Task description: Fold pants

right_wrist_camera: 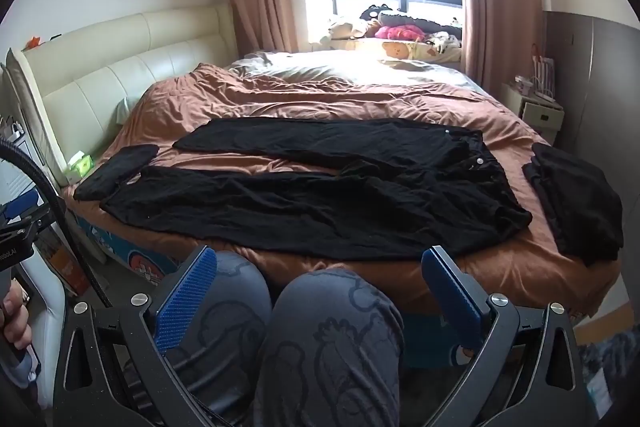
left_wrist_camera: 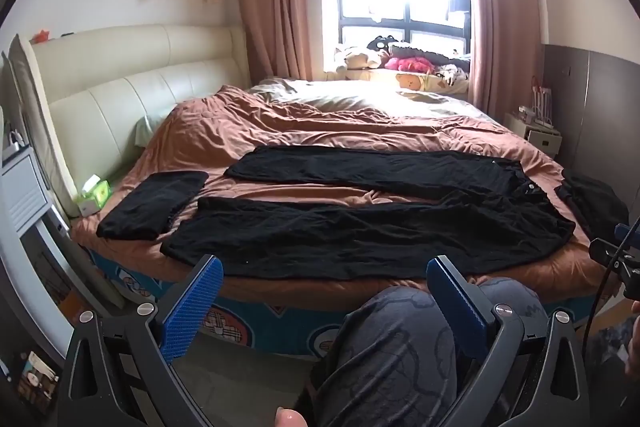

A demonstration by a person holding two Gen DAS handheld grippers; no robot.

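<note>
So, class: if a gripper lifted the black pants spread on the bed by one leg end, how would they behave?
The black pants would probably droop and trail: the fabric lies limp and wrinkled. They would likely drag the brown bedcover, which is already rumpled. The waist end, with its buttons, looks thicker and may lag behind.

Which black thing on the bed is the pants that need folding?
Look at the big bed with the brown cover. Three black things lie along its near edge. The pants are the long middle one, spread flat with two legs apart, while the black bundles on either side are small and already folded.
</note>
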